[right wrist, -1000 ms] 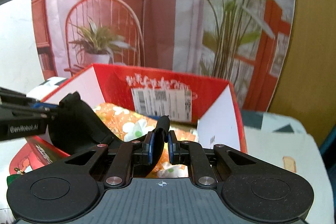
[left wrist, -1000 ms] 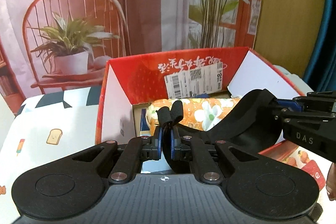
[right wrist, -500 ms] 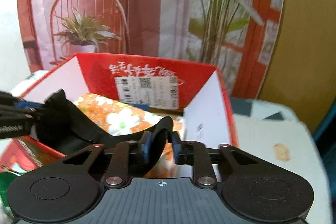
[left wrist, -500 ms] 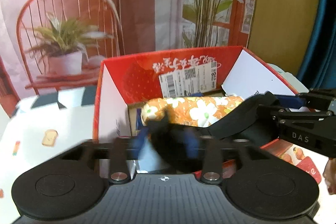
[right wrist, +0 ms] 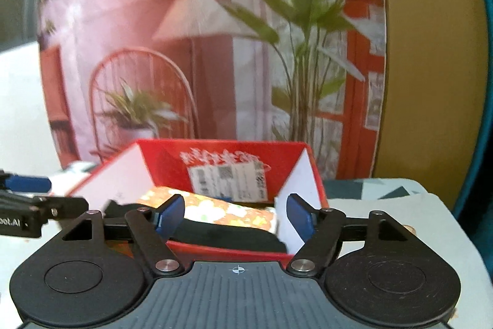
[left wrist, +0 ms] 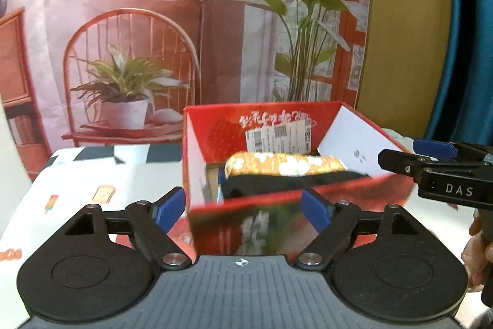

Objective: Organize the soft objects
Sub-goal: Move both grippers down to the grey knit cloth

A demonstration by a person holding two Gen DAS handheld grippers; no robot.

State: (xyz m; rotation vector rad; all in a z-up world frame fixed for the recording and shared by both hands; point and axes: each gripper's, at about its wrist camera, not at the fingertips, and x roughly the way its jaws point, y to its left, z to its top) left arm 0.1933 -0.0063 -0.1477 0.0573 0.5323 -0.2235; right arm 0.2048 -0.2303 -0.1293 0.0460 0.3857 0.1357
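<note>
Gaping hand-held gripper (left wrist: 243,207) (tilted down)

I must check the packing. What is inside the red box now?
Inside the red box lie an orange flowered roll and, in front of it, a black garment. Anything beneath them is covered.

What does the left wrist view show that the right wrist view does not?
Only the left wrist view shows the bread and ice-lolly prints on the tablecloth, the box's printed near wall, a hand at the right edge, and the right gripper from the side.

Only the right wrist view shows the left gripper from the side and the table's far right corner.

Both show the red box holding the orange floral roll and the black cloth in front of it, with each gripper's own jaws open and empty, just opened.
</note>
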